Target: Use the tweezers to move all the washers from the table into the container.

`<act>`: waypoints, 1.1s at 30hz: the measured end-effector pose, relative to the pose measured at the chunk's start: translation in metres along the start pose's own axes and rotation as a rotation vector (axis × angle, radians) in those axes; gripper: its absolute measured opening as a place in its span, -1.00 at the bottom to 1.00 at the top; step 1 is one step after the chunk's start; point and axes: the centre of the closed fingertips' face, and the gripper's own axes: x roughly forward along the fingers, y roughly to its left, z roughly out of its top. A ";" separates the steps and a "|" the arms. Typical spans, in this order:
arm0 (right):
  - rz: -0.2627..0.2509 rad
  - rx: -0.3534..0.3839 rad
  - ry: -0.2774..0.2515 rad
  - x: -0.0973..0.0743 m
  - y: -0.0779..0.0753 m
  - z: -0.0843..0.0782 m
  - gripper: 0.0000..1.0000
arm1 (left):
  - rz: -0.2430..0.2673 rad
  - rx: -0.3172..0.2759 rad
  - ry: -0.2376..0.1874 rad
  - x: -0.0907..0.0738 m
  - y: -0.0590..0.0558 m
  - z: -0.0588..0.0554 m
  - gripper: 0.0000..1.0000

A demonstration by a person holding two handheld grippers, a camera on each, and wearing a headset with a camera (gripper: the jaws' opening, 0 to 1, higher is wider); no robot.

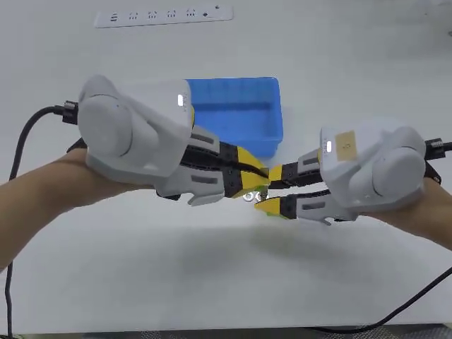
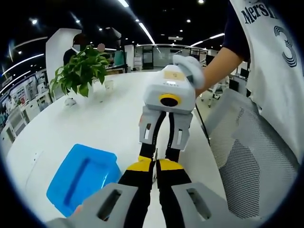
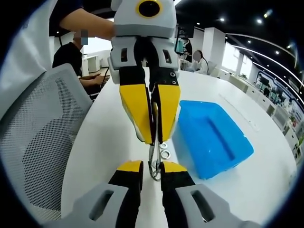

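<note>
In the head view my two grippers meet tip to tip in front of the blue container [image 1: 236,106]. The left gripper [image 1: 258,176] comes in from the left and is shut on thin metal tweezers [image 3: 154,142]. My right gripper [image 3: 152,172] faces it, its yellow tips closed against the tweezers' looped end. A few small silver washers [image 3: 164,151] lie on the white table just under the tweezers, beside the container [image 3: 213,137]. They show as a pale spot [image 1: 251,196] below the tips in the head view. In the left gripper view my left gripper [image 2: 155,166] has its jaws nearly touching, opposite the right gripper.
A white power strip [image 1: 162,15] lies at the table's far edge. Black cables trail from both grippers. A mesh office chair [image 3: 42,137] stands by the table, and a potted plant [image 2: 83,69] sits on its far end. The container [image 2: 80,178] looks empty inside.
</note>
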 end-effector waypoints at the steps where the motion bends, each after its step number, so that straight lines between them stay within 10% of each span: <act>1: -0.003 -0.004 -0.001 0.000 -0.001 0.000 -0.70 | -0.001 -0.002 0.000 0.000 0.000 0.000 -0.87; 17: -0.041 0.010 -0.006 -0.002 -0.005 0.002 -0.80 | -0.007 -0.065 0.009 -0.002 0.004 -0.001 -0.87; 33: -0.067 -0.009 -0.051 -0.015 -0.012 0.041 -0.80 | 0.026 -0.032 0.000 -0.028 0.006 0.027 -0.87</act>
